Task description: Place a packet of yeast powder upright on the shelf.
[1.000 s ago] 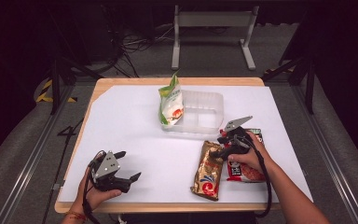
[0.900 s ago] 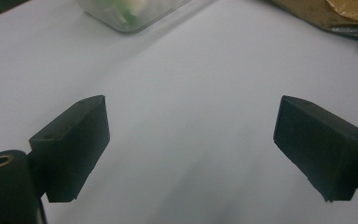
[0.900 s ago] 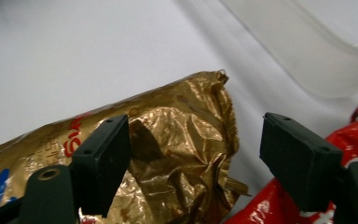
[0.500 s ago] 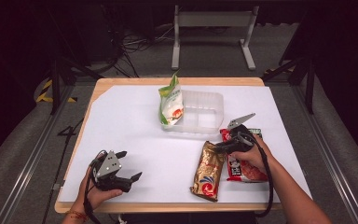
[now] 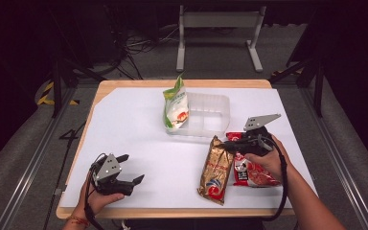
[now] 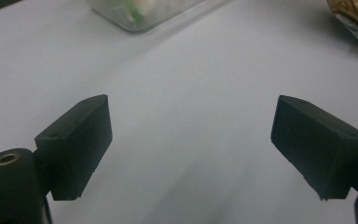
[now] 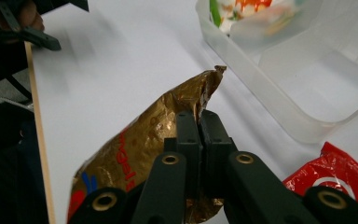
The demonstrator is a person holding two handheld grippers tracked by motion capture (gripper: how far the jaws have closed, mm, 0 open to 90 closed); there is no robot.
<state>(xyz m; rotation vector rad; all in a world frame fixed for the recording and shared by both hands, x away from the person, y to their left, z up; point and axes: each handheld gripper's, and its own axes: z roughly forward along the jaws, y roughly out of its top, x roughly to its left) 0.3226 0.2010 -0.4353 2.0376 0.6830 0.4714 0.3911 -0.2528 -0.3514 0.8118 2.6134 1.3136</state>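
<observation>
At the near left of the white-covered wooden worktop [image 5: 139, 139], the left gripper [image 5: 127, 168] sits in the person's left hand, low over the white sheet. Its black fingers [image 6: 77, 140] stand wide apart with only bare sheet between them.

Further along, toward the back of the worktop, a clear rectangular plastic tub [image 5: 210, 114] holds a green-and-white snack pouch [image 5: 176, 106] standing upright against its left wall.

In front of the tub, the crinkled gold foil snack bag [image 5: 215, 170] stretches from the near edge of the sheet toward the tub, its far end lifted off the surface. The right gripper [image 5: 226, 143] has just been closing its fingers, and they now stand narrow, pinched together on the bag's top edge [image 7: 205, 95], as the right gripper view shows.

Just right of the gold bag, a flat red snack packet [image 5: 250, 171] lies on the sheet beneath the person's right hand [image 5: 264, 158], touching or nearly touching the bag.
</observation>
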